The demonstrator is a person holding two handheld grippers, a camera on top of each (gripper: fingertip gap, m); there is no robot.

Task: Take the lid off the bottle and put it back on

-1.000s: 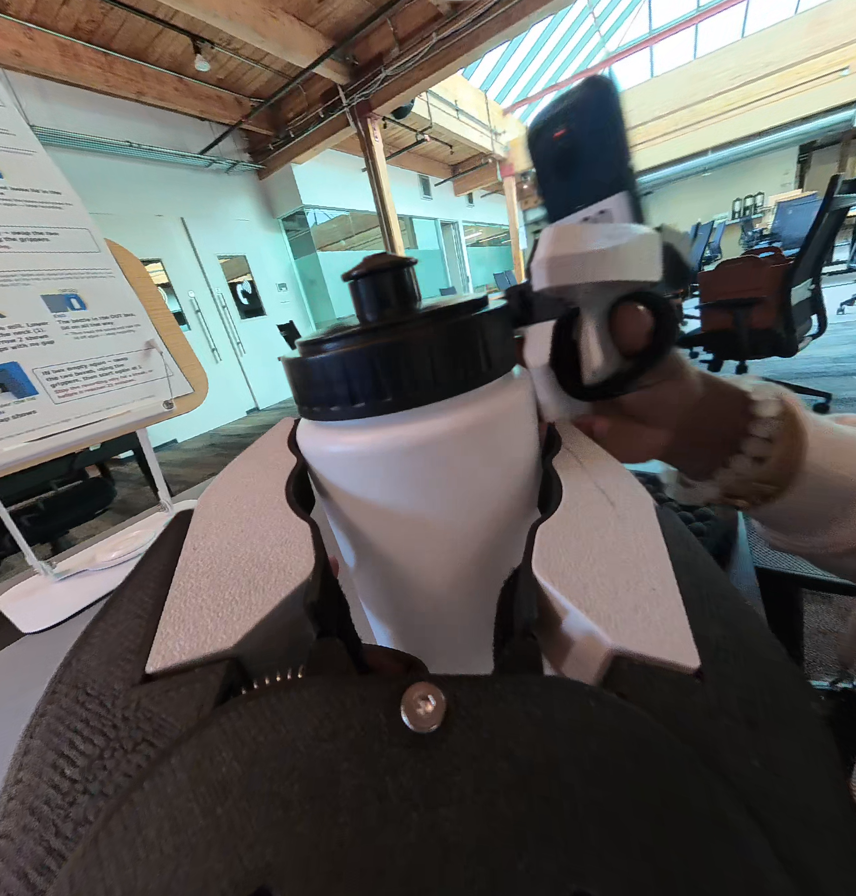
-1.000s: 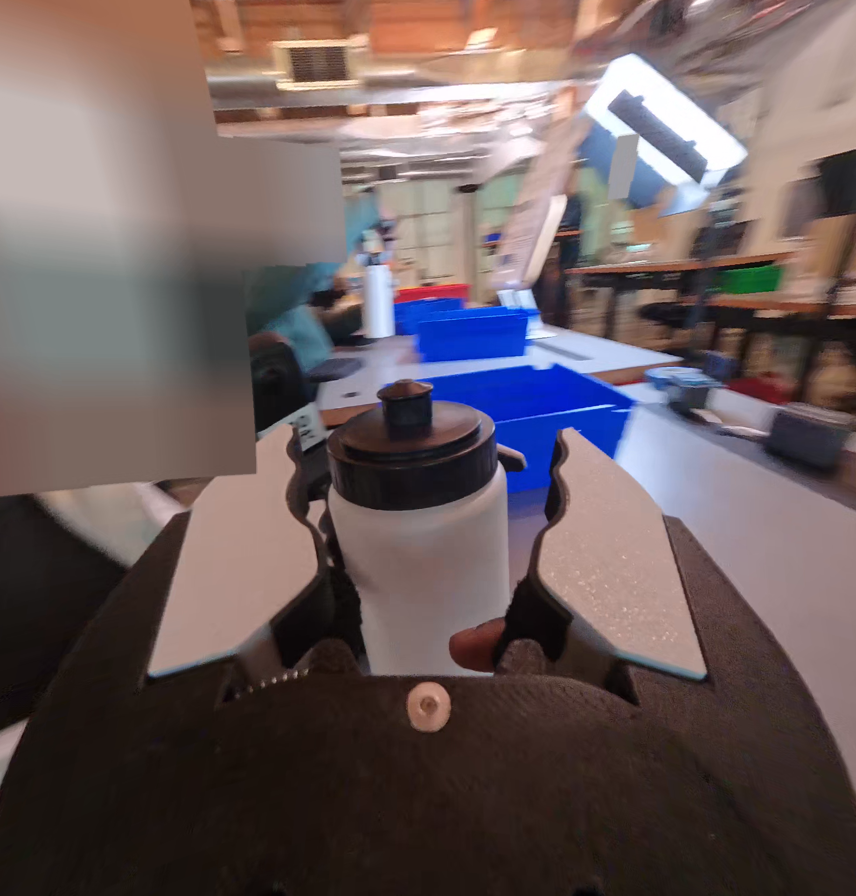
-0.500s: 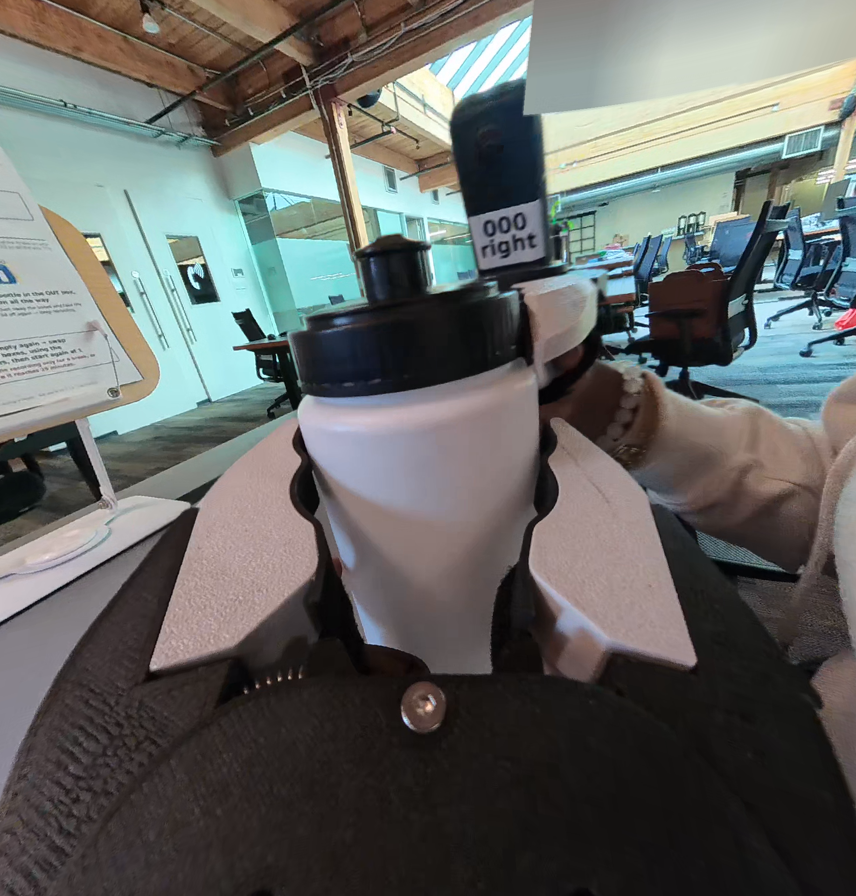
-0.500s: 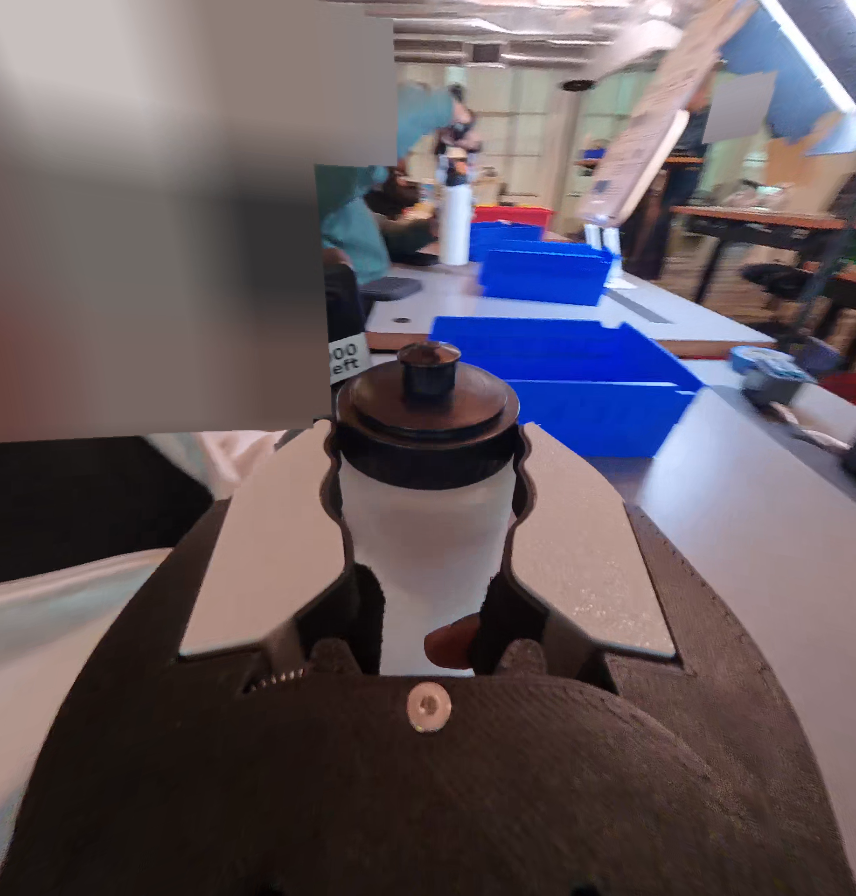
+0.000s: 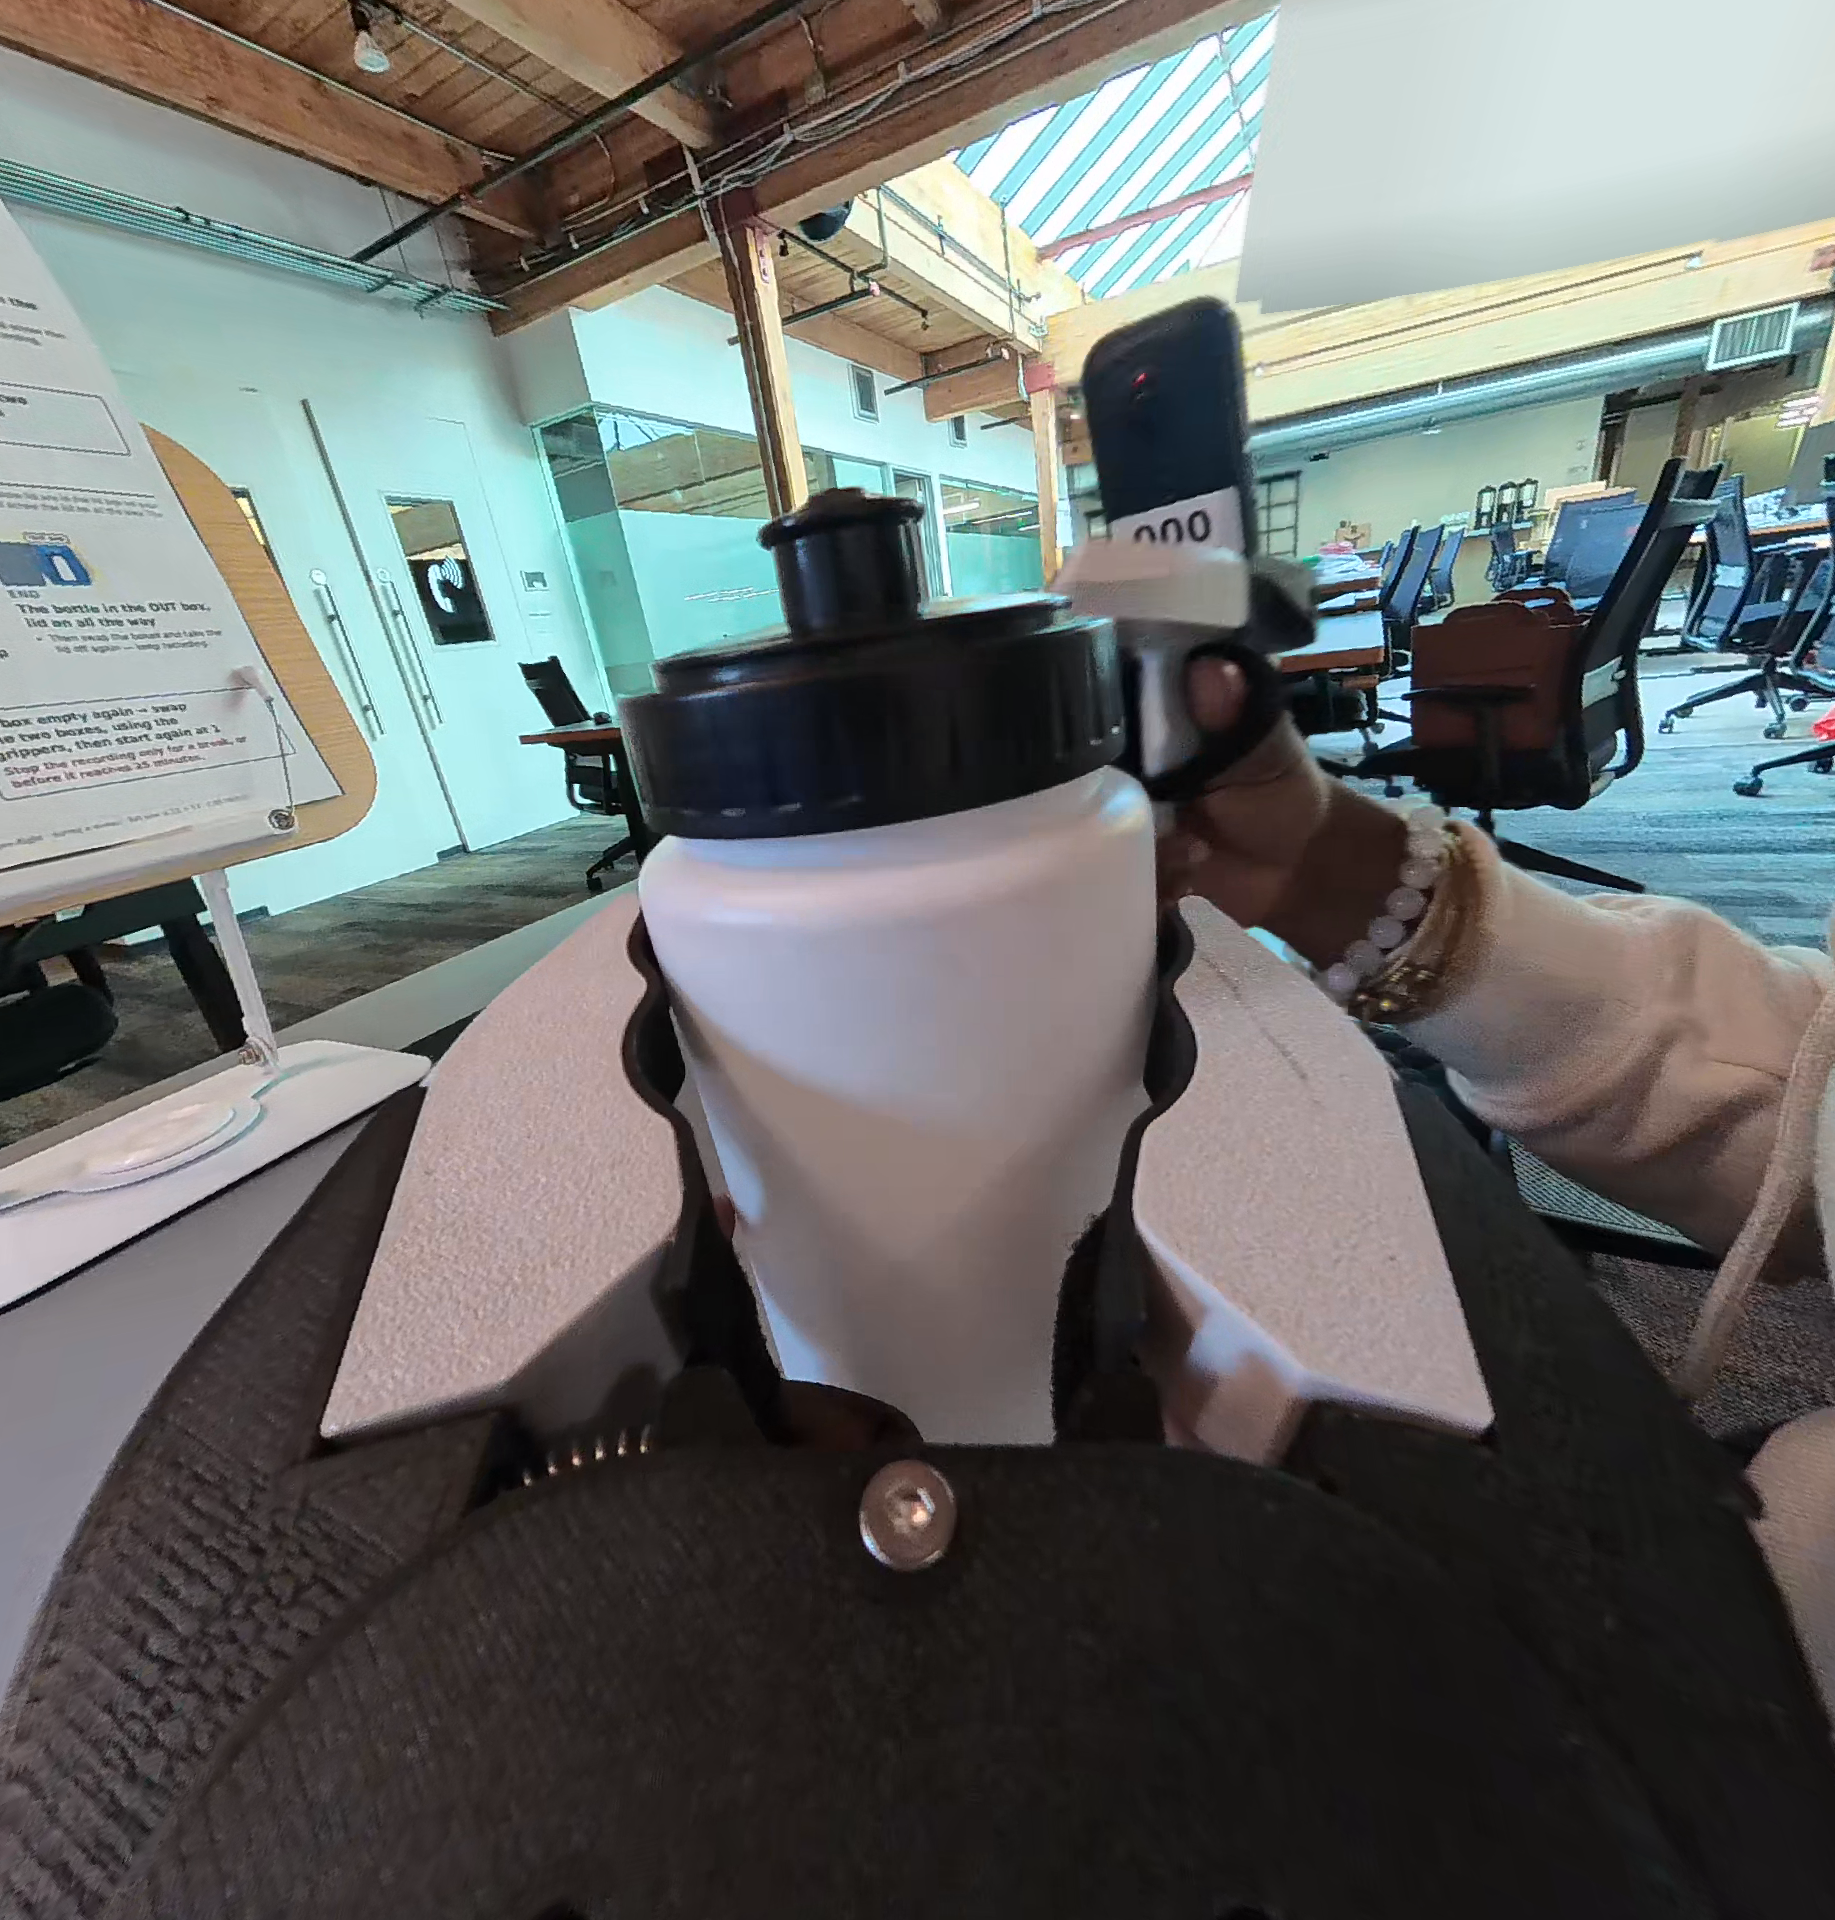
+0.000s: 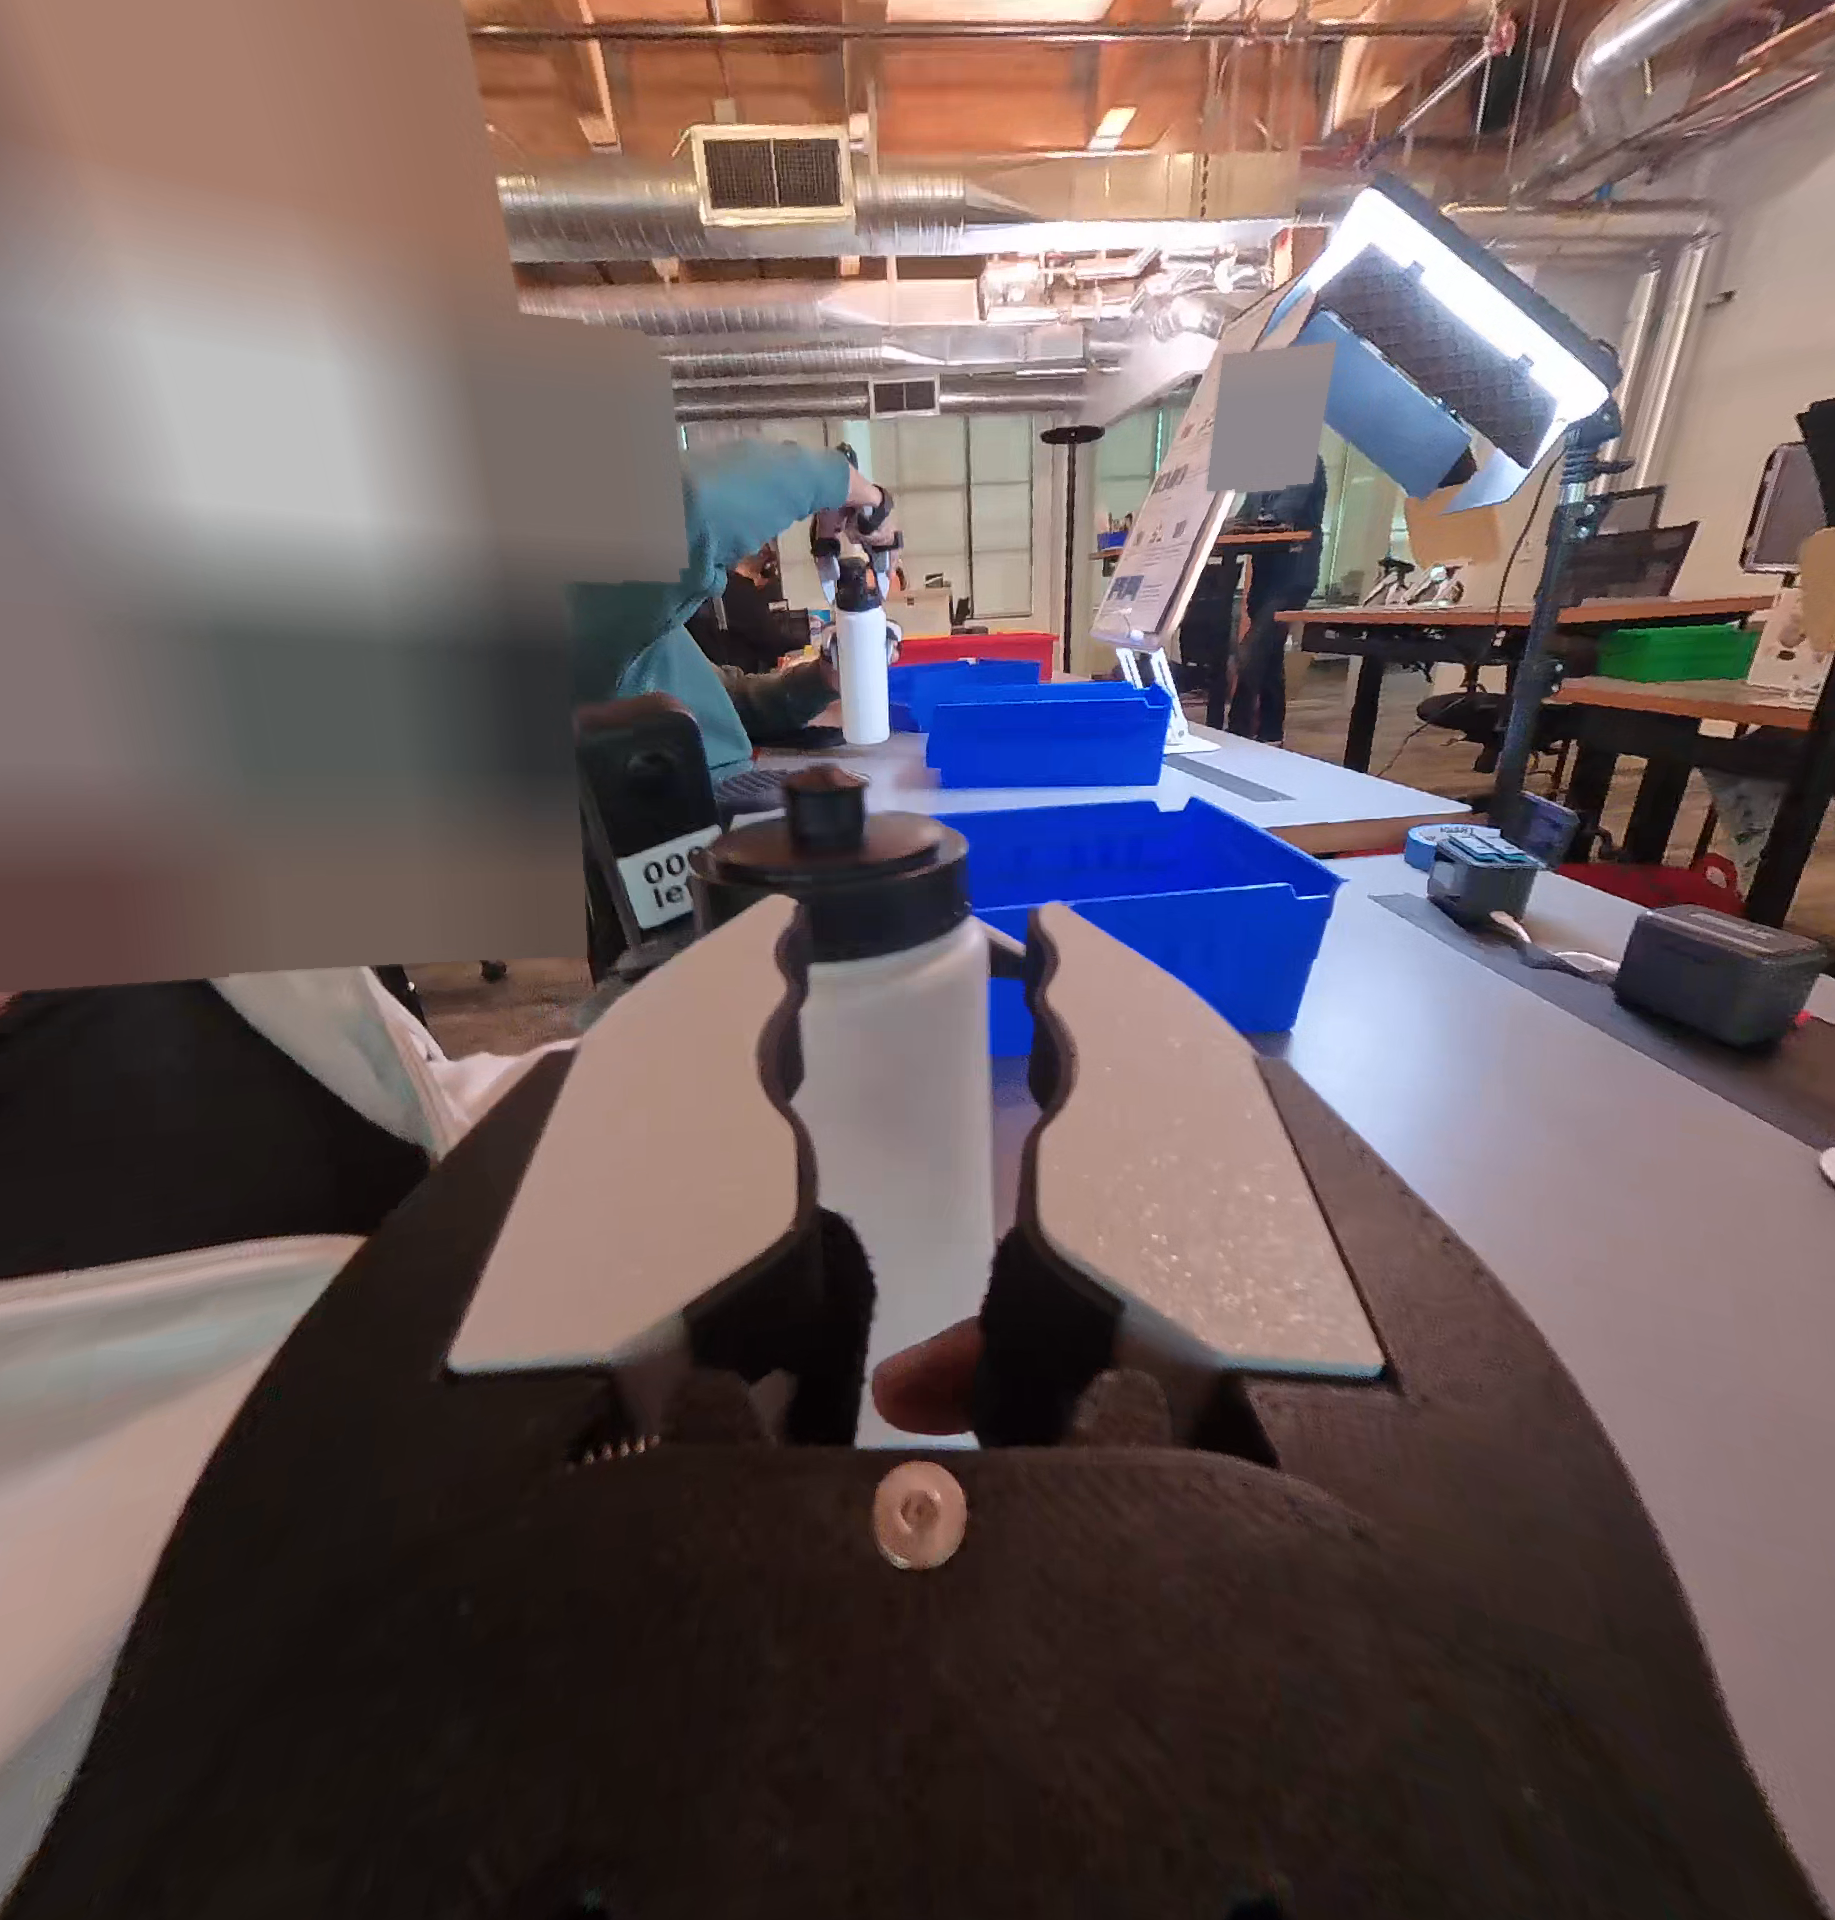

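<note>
White plastic bottle [image 5: 902, 1049] stands upright between both tools, black ribbed screw lid [image 5: 871, 727] seated on its neck, spout on top. Left gripper [image 5: 908, 997] pinches the bottle body just below the lid, wavy pads pressed to both sides. Right gripper [image 6: 908, 997] sits at the lid's lower edge and shoulder; its near finger touches, a narrow gap shows on the other side (true clamp or not, cannot tell). Behind: blue plastic bin [image 6: 1152, 904] on the grey table [image 6: 1515, 1195]. Angled instruction board [image 5: 92, 623] to the left.
</note>
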